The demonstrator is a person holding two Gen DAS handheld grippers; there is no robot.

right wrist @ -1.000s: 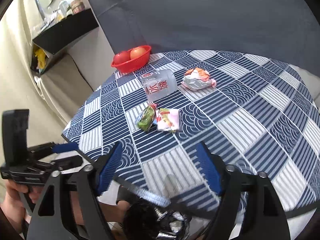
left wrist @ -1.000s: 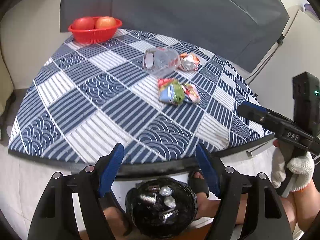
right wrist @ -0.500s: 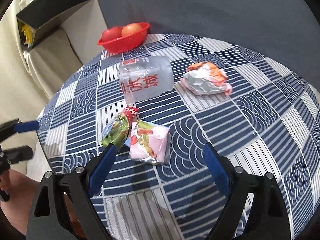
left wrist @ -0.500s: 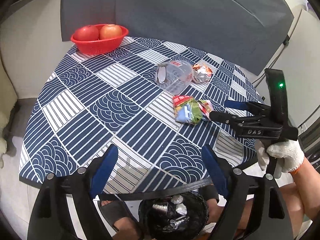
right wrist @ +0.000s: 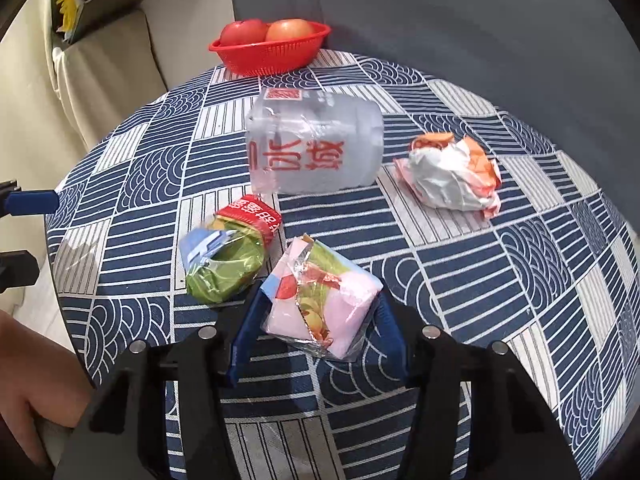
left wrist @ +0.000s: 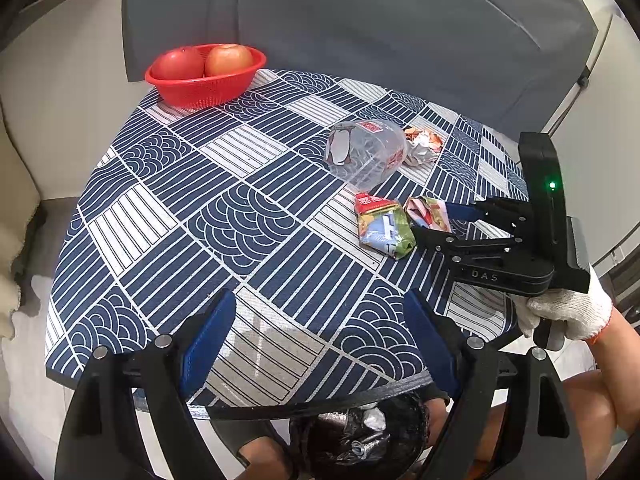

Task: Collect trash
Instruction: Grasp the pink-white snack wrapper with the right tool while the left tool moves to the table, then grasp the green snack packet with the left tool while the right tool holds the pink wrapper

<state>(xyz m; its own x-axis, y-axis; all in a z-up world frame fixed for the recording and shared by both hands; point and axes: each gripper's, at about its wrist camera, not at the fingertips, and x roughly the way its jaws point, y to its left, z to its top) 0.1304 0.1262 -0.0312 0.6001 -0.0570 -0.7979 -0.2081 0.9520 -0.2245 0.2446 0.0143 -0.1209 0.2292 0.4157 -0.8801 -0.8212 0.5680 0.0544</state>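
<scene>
The right gripper (right wrist: 316,312) reaches in low over the table (left wrist: 168,208), its blue-padded fingers (right wrist: 244,324) set on either side of the pink snack wrapper (right wrist: 324,308), pads at the wrapper's edges; whether they are pressing it I cannot tell. A white-gloved right hand (left wrist: 568,312) grips its handle from below, bare forearm trailing off past the table's near edge. The left gripper (left wrist: 316,340) hangs over that near edge, jaws spread wide with nothing between them. The bare left hand (right wrist: 36,392) shows beside the table's rim.
</scene>
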